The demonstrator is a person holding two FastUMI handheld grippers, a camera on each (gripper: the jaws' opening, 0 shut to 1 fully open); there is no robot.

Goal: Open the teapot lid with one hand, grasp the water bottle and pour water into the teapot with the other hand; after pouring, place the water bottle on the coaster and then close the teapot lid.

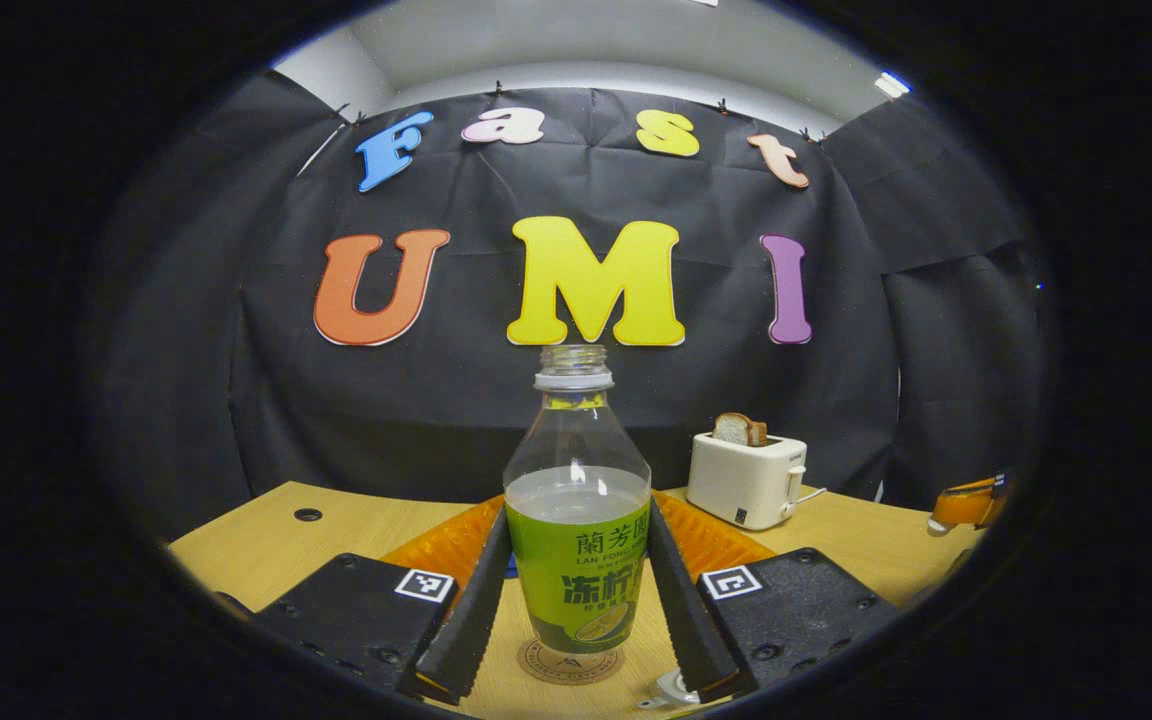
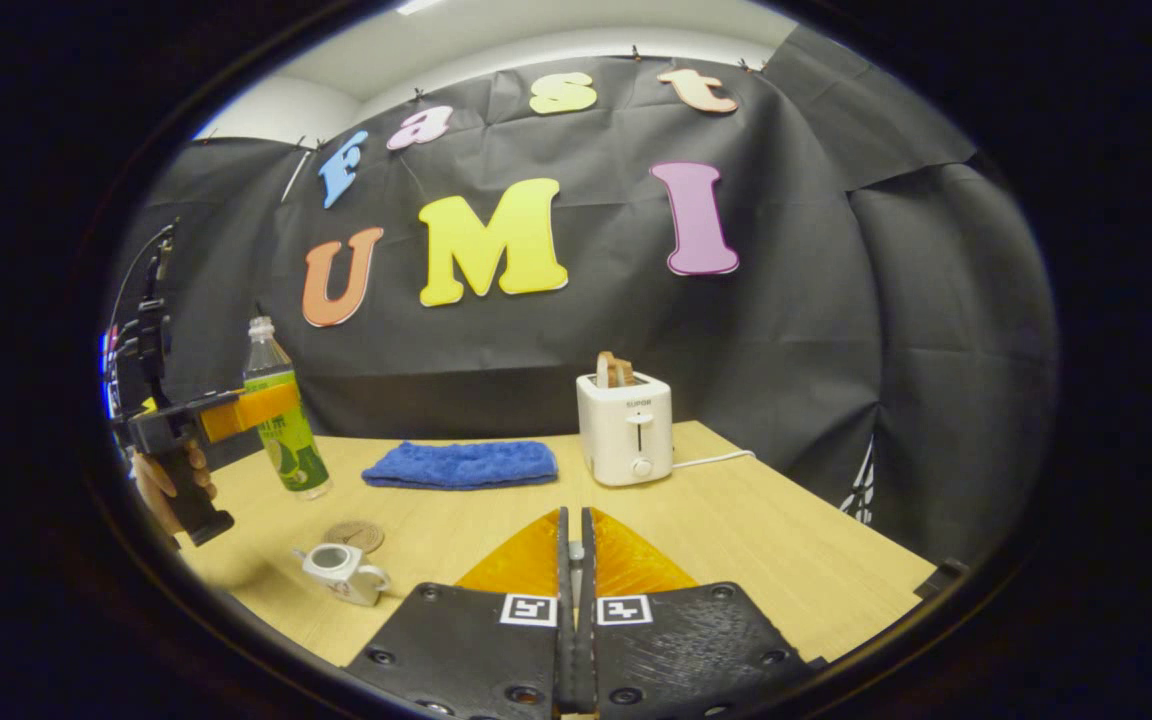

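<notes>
1. Between the left gripper fingers stands the clear plastic bottle, upright and uncapped; both fingers pinch its labelled sides.
2. Directly beneath lies the round coaster, and the bottle seems just above it.
3. Nearby sits the small white teapot, lid off.
4. Right gripper jaws are pressed together, holding nothing.

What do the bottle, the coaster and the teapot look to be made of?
Bottle: clear plastic, glossy; liquid shows through above a printed label. Coaster: probably cork or wood, matte brown disc. Teapot: looks like glazed white ceramic, though too small to be sure.
</notes>
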